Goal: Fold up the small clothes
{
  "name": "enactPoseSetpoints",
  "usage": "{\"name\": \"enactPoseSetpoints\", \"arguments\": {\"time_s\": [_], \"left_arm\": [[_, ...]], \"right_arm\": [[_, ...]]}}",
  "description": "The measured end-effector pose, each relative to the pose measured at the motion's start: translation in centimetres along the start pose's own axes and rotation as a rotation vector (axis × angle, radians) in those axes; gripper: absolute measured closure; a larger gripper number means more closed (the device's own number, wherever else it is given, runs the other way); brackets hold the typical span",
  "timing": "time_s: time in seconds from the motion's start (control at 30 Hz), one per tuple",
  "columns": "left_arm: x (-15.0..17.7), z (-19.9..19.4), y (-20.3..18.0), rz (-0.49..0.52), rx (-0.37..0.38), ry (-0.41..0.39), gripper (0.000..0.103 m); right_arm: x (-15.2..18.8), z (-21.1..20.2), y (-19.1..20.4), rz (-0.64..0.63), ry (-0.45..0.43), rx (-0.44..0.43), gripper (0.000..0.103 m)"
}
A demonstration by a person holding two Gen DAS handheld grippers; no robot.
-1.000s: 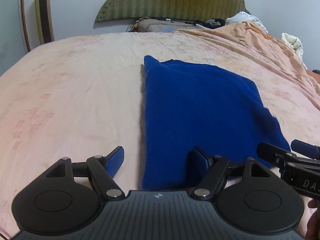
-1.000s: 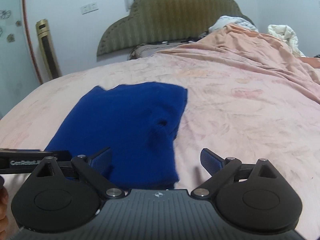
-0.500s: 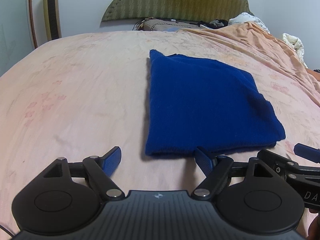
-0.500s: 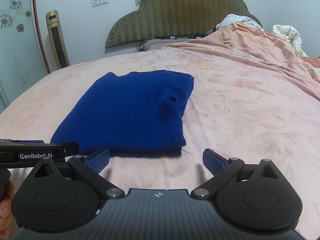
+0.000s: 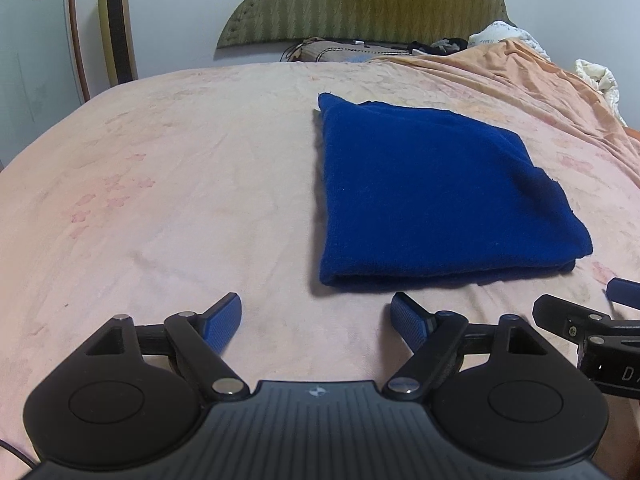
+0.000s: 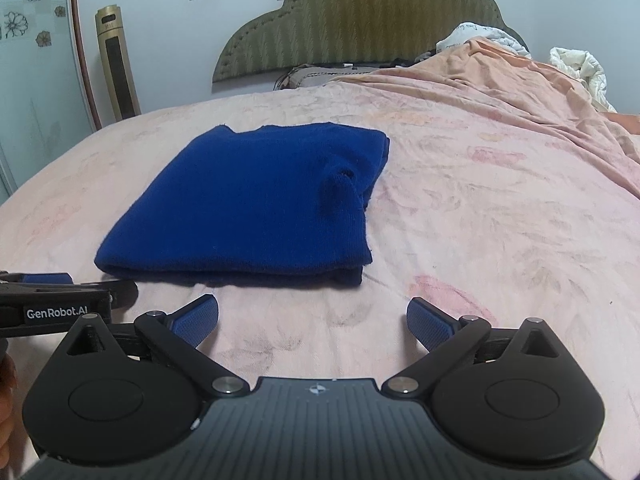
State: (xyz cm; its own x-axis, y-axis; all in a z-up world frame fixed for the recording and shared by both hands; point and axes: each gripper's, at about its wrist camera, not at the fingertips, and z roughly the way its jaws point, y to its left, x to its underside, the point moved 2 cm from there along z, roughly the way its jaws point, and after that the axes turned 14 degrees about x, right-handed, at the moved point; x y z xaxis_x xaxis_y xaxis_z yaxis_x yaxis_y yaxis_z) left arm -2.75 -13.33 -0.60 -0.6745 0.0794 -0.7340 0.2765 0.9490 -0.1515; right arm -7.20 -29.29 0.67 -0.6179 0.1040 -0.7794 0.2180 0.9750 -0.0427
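Observation:
A dark blue knitted garment [image 5: 432,196] lies folded into a flat rectangle on the pink bed; it also shows in the right wrist view [image 6: 256,208]. My left gripper [image 5: 316,320] is open and empty, just short of the garment's near edge, apart from it. My right gripper [image 6: 312,320] is open and empty, also short of the near edge, toward its right corner. The right gripper's side shows at the right edge of the left wrist view [image 5: 592,332]; the left gripper's side shows at the left of the right wrist view [image 6: 60,300].
The pink bedsheet [image 5: 160,200] spreads wide to the left of the garment. A peach blanket [image 6: 520,92] is bunched at the far right. A green padded headboard [image 5: 360,0] and pillows stand at the back. A gold tower fan [image 6: 116,64] stands by the wall.
Both grippers have drawn back from the garment and risen; a second ago the left fingers were over its near edge. The garment now lies flat and untouched.

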Motion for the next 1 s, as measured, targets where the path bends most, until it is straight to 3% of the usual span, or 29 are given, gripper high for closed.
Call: {"name": "enactPoseSetpoints", "arguments": {"time_s": [0.5,1.0], "left_arm": [[1.0,0.3,-0.1,0.039,-0.029,-0.042,0.01],[1.2,0.3,0.0,0.041,-0.033,-0.05,0.007]], "right_arm": [[0.6,0.9,-0.5,-0.02,-0.005,0.012,0.001],[0.8,1.2,-0.5,-0.029,-0.015,0.021,0.0]]}}
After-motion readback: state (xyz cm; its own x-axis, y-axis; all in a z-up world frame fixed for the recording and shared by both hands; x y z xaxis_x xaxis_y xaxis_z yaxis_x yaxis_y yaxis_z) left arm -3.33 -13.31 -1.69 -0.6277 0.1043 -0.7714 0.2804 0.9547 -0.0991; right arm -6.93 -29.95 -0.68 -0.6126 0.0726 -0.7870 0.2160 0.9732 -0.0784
